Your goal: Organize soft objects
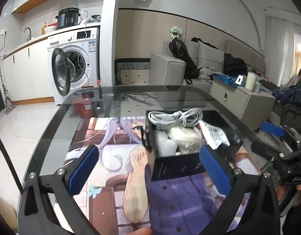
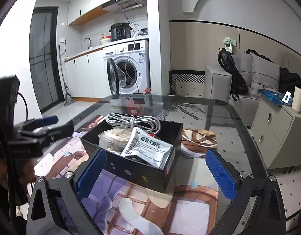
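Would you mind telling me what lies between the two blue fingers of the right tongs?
The black box lies between them in the right wrist view, holding a white cable, a sachet and a pale bundle.

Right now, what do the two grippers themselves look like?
Both match: the left gripper and right gripper have black angular frames with silver bolts and blue ribbed finger pads. In the right wrist view, a black cable runs by the left gripper's body.
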Demonstrator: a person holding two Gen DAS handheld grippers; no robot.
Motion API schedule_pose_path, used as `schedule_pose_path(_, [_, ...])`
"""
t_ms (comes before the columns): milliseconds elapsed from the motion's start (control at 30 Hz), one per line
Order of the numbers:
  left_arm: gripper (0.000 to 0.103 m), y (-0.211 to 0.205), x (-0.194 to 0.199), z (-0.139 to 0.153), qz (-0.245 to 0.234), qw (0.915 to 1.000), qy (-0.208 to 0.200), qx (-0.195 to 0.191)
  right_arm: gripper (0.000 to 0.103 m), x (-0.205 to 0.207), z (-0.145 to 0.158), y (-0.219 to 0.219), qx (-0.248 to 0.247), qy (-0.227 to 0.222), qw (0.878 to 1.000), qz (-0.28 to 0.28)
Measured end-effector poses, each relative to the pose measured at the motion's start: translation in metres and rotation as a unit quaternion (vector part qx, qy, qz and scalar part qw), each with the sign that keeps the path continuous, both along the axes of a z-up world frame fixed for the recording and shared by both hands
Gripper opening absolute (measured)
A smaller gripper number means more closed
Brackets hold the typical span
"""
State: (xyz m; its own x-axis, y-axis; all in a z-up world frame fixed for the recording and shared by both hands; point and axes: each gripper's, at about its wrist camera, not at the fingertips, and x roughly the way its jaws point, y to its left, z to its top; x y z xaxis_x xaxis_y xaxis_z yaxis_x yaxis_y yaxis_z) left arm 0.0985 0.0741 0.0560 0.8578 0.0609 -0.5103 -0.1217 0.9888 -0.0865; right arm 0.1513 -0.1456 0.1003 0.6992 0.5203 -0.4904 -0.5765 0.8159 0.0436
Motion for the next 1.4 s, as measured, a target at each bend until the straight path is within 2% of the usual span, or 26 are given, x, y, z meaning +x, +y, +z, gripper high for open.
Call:
schedule_pose_path(67, [0.103, -0.008, -0.002, -0.006, 0.012, 0.9994, -0.001, 0.032, 0.102, -0.003, -0.004, 0.000, 0.003, -0.001, 1.000, 0.002])
schedule_pose_path(167, [0.103, -0.014, -0.002, -0.012, 0.023, 0.9988, 0.001, 0.043, 0.102, -0.004, -0.009, -0.002, 0.012, 0.003, 1.000, 0.003])
schedule_pose_path(333, [0.103, -0.017, 0.000, -0.019, 0.028, 0.9987, 0.005, 0.044, 0.102, -0.005, -0.012, -0.003, 0.025, -0.003, 1.000, 0.000])
schedule_pose_path(600, [0.103, -0.014, 0.008, -0.024, 0.031, 0.9993, 0.007, 0.019, 0.102, -0.004, -0.013, -0.003, 0.028, -0.004, 1.000, 0.000])
schedule_pose_path(1400, [0.103, -0.021, 0.016, -0.027, 0.016, 0.9997, -0.001, 0.016, 0.102, -0.010, -0.020, 0.002, 0.009, -0.029, 1.000, -0.005])
